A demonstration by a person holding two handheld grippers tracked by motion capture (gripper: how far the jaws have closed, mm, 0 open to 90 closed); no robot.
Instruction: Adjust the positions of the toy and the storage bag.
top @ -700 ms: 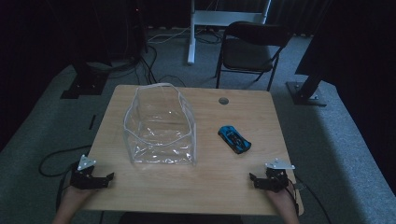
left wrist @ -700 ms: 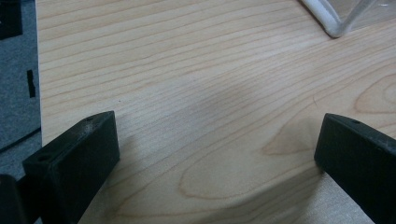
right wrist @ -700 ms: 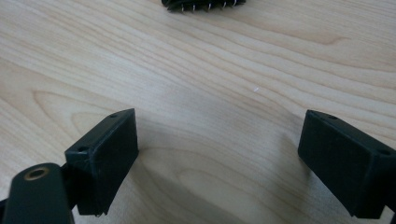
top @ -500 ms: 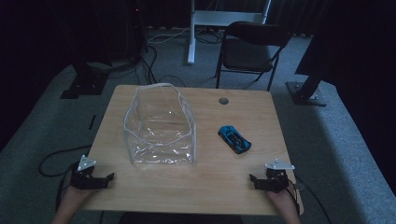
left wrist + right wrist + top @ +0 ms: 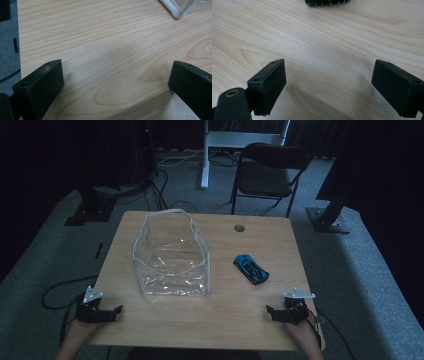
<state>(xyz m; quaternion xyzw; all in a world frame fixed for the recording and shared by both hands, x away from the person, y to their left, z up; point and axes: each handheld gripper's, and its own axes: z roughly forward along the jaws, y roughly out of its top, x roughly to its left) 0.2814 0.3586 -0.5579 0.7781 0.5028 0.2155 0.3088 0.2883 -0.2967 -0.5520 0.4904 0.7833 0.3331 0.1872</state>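
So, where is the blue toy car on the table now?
In the high view, the blue toy car lies on the right half of the wooden table, to the right of the clear plastic bag and beyond the right gripper.

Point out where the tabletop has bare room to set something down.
Bare wood runs along the near edge of the table between the left tongs and right tongs, and right of the blue toy car. The clear bag crowds the left half.

High view overlooks the table (image 5: 225, 320); both gripper views skim it closely
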